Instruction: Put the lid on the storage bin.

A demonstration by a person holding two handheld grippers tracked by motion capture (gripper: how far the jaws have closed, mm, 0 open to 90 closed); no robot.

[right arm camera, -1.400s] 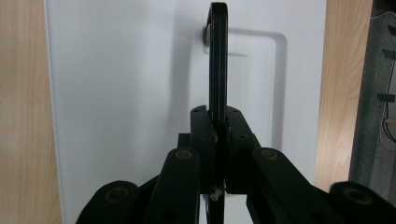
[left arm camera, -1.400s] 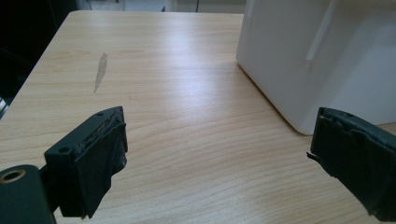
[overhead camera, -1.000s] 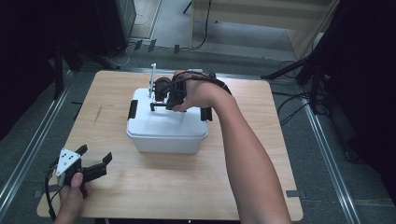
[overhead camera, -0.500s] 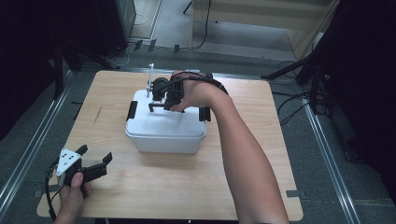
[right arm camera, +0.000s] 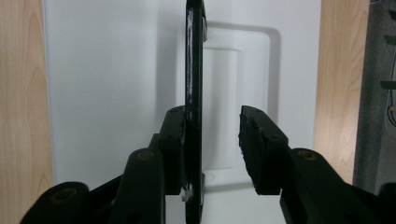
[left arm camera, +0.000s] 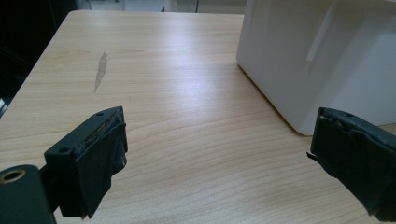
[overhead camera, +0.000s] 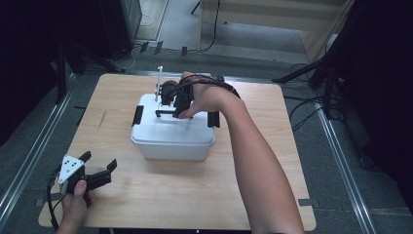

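At the middle of the wooden table (overhead camera: 146, 195), a white lidded box (overhead camera: 173, 139) is seen with its black lid handle (right arm camera: 194, 70) raised between the right gripper (right arm camera: 212, 147)'s jaws, which have just been opening; one pad apparently touches it. The left gripper (overhead camera: 100, 170) is held wide open and empty near the box, nothing between them.

- A wooden table (overhead camera: 146, 204) stands on grey floor (overhead camera: 341, 161), a pale smear (left arm camera: 100, 71) marking its left side.
- Metal rails (overhead camera: 29, 161) flank the table.
- Cables (overhead camera: 302, 109) trail across the floor at right.
- A light wooden cabinet (overhead camera: 272, 19) sits beyond, dark stands (overhead camera: 311, 73) beside it.
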